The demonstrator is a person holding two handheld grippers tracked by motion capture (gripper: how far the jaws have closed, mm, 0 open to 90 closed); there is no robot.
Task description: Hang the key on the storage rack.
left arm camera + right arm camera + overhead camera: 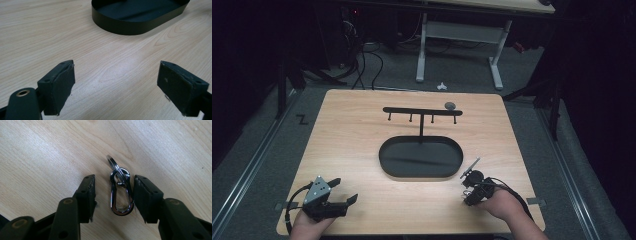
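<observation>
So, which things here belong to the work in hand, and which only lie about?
Belong to the work:
- carabiner clip with its key ring, lying between the right tongs
- black hook stand on its oval tray, probably

Lying about:
- small grey disc behind the stand
- left tongs, open, idle

My two grippers (pixel 343 191) (pixel 468 181), one carabiner (pixel 121 195) with one key ring (pixel 113 161), one black oval tray (pixel 420 172), one four-peg rack (pixel 422 111), one table (pixel 352 135).
</observation>
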